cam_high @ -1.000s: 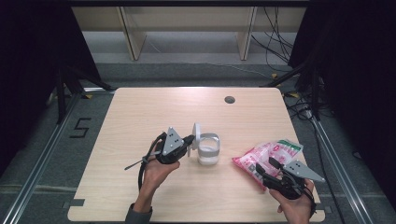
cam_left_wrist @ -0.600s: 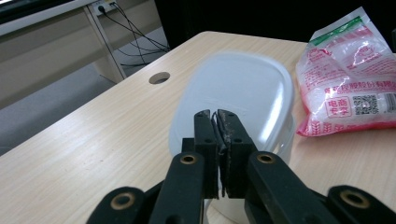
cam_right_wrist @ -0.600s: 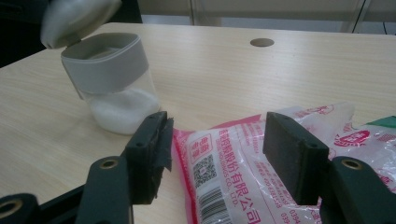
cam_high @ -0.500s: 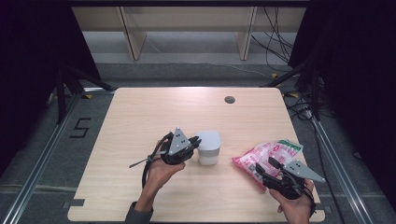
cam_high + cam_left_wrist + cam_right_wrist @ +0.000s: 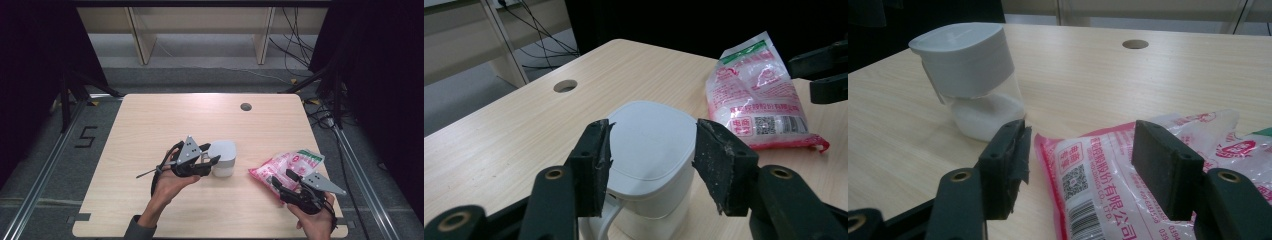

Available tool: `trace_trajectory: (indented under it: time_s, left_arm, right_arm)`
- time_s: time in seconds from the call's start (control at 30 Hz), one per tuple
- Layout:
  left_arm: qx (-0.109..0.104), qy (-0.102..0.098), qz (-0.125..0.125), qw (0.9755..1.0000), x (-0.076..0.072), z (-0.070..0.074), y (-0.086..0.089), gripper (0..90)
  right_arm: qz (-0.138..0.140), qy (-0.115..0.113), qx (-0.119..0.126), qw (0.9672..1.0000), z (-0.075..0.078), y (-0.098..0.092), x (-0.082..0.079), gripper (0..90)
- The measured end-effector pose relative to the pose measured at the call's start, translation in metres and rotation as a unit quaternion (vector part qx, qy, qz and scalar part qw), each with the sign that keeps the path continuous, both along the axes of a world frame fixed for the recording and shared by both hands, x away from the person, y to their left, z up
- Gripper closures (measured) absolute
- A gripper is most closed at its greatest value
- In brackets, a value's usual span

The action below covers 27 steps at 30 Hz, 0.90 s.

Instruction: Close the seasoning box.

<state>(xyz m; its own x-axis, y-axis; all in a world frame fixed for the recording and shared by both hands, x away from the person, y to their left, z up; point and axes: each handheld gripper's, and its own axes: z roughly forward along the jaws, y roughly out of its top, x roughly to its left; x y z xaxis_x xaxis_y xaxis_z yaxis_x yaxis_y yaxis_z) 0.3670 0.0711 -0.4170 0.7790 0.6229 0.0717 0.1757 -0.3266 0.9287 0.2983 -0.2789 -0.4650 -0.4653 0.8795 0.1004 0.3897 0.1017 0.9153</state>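
A small clear container (image 5: 222, 159) with a white lid stands mid-table, white powder in its base (image 5: 980, 117). The lid (image 5: 649, 145) lies closed on it. My left gripper (image 5: 212, 153) sits just left of the container. Its jaws have just been opening, and its pads (image 5: 596, 160) flank the lid's near edge without pressing. A pink and white plastic bag (image 5: 292, 162) lies at the right. My right gripper (image 5: 283, 177) hovers open over the bag's near end, and the printed film (image 5: 1128, 175) shows between and below its jaws.
The wooden table (image 5: 150, 125) has a round cable hole (image 5: 245, 106) near its far edge. Beyond it stand a pale shelf unit (image 5: 200, 20) and loose cables (image 5: 300, 55) on the floor. Dark curtains close off both sides.
A second ago the lid stood upright and open; now it lies closed on the container. The left gripper moved slightly right to the lid and its jaws parted. The right gripper kept still.
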Motion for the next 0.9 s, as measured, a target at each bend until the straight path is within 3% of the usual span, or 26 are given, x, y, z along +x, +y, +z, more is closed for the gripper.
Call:
trace_trajectory:
  time_s: [0.1, 0.13, 0.17, 0.23, 0.33, 0.37, 0.43, 0.47, 0.53, 0.6, 0.7, 0.73, 0.77, 0.9]
  left_arm:
    - [-0.004, -0.001, -0.001, 1.0, -0.006, -0.002, 0.002, 44.7]
    - [-0.006, -0.002, -0.002, 1.0, -0.007, -0.003, 0.002, 43.4]
    - [-0.006, 0.0, -0.004, 1.0, -0.009, -0.005, 0.003, 42.4]
    - [-0.008, 0.004, -0.007, 0.9999, -0.012, -0.009, 0.003, 39.8]
    - [-0.006, 0.005, -0.009, 0.9999, -0.015, -0.016, 0.003, 36.9]
    - [-0.005, 0.007, -0.007, 0.9999, -0.017, -0.019, 0.004, 36.5]
    - [-0.011, 0.012, -0.006, 0.9999, -0.02, -0.023, 0.004, 35.9]
    - [-0.011, 0.014, -0.006, 0.9998, -0.02, -0.024, 0.004, 35.8]
    - [-0.01, 0.013, -0.009, 0.9998, -0.022, -0.027, 0.002, 34.8]
    - [-0.005, 0.01, -0.009, 0.9999, -0.022, -0.028, 0.002, 33.3]
    - [0.005, 0.01, -0.013, 0.9999, -0.023, -0.032, 0.0, 30.9]
    - [0.001, 0.012, -0.014, 0.9998, -0.023, -0.034, -0.001, 30.3]
    - [0.004, 0.011, -0.015, 0.9998, -0.023, -0.035, 0.0, 29.7]
    - [0.007, 0.015, -0.02, 0.9997, -0.025, -0.039, 0.001, 25.8]
  right_arm:
    - [-0.002, 0.022, 0.017, 0.9996, 0.0, 0.004, -0.003, 39.3]
    - [0.012, 0.012, 0.013, 0.9998, -0.001, 0.003, -0.001, 39.2]
    - [0.005, 0.018, 0.022, 0.9996, -0.001, 0.005, -0.002, 39.2]
    - [0.01, 0.004, 0.001, 0.9999, -0.002, 0.004, 0.0, 39.2]
    - [0.02, 0.012, 0.002, 0.9997, -0.001, 0.005, -0.002, 39.1]
    - [0.014, 0.025, 0.009, 0.9995, -0.001, 0.008, -0.004, 39.0]
    - [0.026, 0.008, -0.004, 0.9996, -0.003, 0.008, -0.001, 38.7]
    - [0.025, 0.025, 0.002, 0.9994, -0.002, 0.01, -0.004, 38.7]
    - [0.037, 0.013, -0.003, 0.9992, -0.004, 0.011, -0.001, 38.5]
    - [0.029, 0.035, 0.003, 0.9989, -0.005, 0.014, -0.004, 38.5]
    - [0.037, 0.026, 0.011, 0.9989, -0.007, 0.016, -0.003, 38.3]
    - [0.036, 0.036, -0.001, 0.9987, -0.007, 0.015, -0.004, 38.3]
    - [0.044, 0.022, -0.006, 0.9988, -0.008, 0.014, -0.001, 38.3]
    - [0.052, 0.013, -0.006, 0.9985, -0.01, 0.017, 0.0, 38.1]
